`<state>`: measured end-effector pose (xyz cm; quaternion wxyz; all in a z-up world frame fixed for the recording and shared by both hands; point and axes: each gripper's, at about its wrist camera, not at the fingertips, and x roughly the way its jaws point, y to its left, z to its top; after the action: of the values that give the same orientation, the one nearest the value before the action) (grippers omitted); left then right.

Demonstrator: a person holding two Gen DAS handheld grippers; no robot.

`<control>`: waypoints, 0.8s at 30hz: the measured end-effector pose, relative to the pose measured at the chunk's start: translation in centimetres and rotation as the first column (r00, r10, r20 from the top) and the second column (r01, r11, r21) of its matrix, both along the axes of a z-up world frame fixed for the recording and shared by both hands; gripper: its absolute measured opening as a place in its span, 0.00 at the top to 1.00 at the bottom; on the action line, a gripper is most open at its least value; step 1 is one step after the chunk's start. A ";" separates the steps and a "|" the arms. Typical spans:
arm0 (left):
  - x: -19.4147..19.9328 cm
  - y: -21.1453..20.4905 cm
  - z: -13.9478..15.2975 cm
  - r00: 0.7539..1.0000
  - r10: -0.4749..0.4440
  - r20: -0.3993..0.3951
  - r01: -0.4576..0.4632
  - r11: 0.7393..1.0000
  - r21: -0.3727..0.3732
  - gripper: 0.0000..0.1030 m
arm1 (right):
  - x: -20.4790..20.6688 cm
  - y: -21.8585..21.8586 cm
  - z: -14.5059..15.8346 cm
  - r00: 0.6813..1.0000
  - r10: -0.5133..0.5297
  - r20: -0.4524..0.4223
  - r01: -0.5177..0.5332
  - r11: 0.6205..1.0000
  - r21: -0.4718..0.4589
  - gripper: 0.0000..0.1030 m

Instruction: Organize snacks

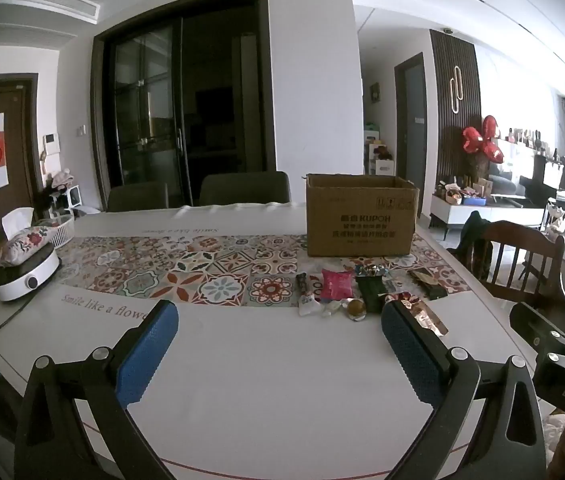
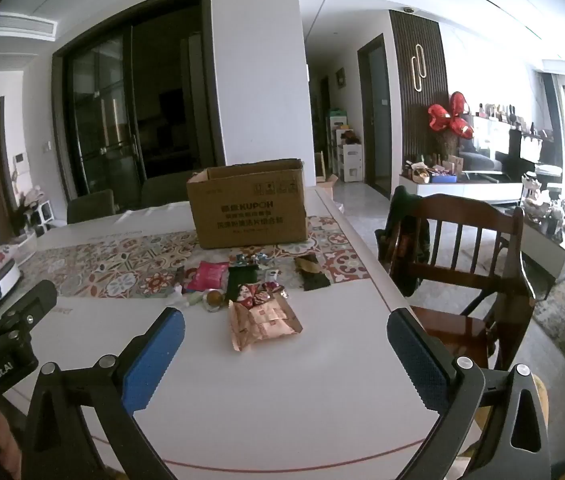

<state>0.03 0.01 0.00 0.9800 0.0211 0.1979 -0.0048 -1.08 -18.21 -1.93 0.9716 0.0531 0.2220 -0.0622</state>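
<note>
Both claws hang over the near edge of the worktop [image 2: 322,380] with nothing in them; the left claw [image 1: 278,344] is spread as wide as it goes, its blue ribbed pads [image 1: 148,354] well apart above bare white cloth; the right claw [image 2: 286,350] is just as wide, its pads [image 2: 154,354] also clear of everything, the right-hand finger hanging past the worktop's right edge over a dark wooden chair [image 2: 462,256]; the snacks [image 2: 250,284] lie in a loose cluster towards the right side of the worktop, where the patterned tile strip meets the plain white border; nearest the right claw is a crinkled, shiny copper-pink packet [image 2: 264,322], flat and rectangular; behind it sit a glossy pink pouch [image 2: 210,274], a dark green packet [image 2: 240,280], a small round golden-brown sweet [image 2: 215,299], a flat dark brown wrapper [image 2: 312,274] and some foil-wrapped candies too small to tell apart; beyond them, nearer the far edge, stands a plain brown cardboard box [image 2: 248,210] with printed lettering, open at the top; at the left edge rests a round white appliance [image 1: 26,276] with a floral fabric tissue holder [image 1: 22,240] lying on it.
</note>
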 end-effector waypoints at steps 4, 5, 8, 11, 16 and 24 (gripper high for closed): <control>0.0 0.0 0.0 1.000 -0.001 0.003 0.001 1.000 -0.001 0.00 | 0.0 0.0 0.0 1.000 -0.001 0.001 0.001 1.000 -0.001 0.01; 0.0 0.0 0.0 1.000 -0.004 0.004 0.004 1.000 -0.003 0.00 | 0.0 0.0 0.0 1.000 -0.001 0.001 0.001 1.000 -0.001 0.01; 0.0 0.0 0.0 1.000 -0.009 0.005 0.009 1.000 -0.005 0.00 | 0.0 0.0 0.0 1.000 -0.001 0.002 0.001 1.000 -0.002 0.01; 0.0 -0.2 0.1 1.000 -0.015 0.007 0.015 1.000 -0.009 0.00 | 0.0 0.0 0.0 1.000 -0.001 0.001 0.001 1.000 -0.002 0.01; 0.0 -0.1 0.3 1.000 -0.020 0.011 0.020 1.000 -0.012 0.00 | 0.0 0.0 0.0 1.000 -0.001 0.002 0.001 1.000 -0.003 0.01; -0.2 0.0 0.4 1.000 -0.017 0.013 0.017 1.000 -0.009 0.00 | 0.1 -0.1 0.0 1.000 -0.001 0.001 0.001 1.000 -0.002 0.01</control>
<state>-0.21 0.05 0.39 0.9813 0.0183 0.1911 -0.0140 -1.00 -18.27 -1.96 0.9717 0.0523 0.2215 -0.0630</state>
